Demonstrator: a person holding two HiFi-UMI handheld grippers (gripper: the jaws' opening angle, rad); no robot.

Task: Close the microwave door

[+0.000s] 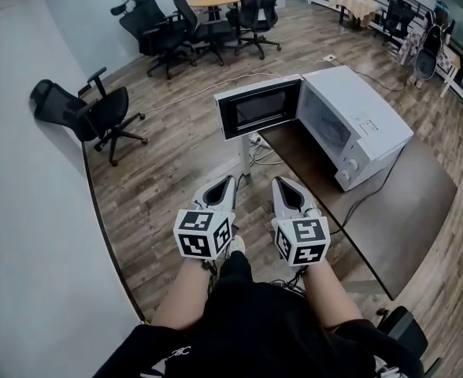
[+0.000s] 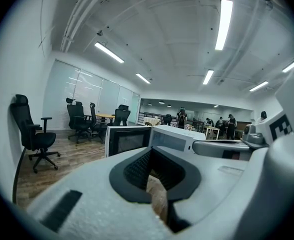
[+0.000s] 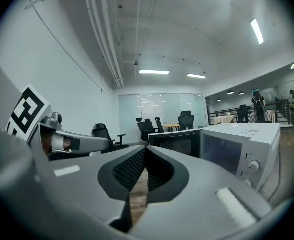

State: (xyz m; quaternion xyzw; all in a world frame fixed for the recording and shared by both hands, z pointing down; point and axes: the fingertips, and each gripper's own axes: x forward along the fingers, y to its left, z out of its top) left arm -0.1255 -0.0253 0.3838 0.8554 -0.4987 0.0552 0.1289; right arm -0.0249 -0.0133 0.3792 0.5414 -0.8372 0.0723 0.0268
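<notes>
A white microwave stands on a dark brown table. Its black-windowed door is swung wide open to the left, out past the table's end. Both grippers are held side by side in front of me, short of the door and apart from it. The left gripper is shut with nothing in it, and so is the right gripper. Past the closed tips of the left gripper I see the door and the oven body. Beyond the right gripper are the door and the body.
A white wall runs along my left. A black office chair stands near it, and several more chairs surround a round table farther back. A cable lies across the wood floor. People stand far off in the left gripper view.
</notes>
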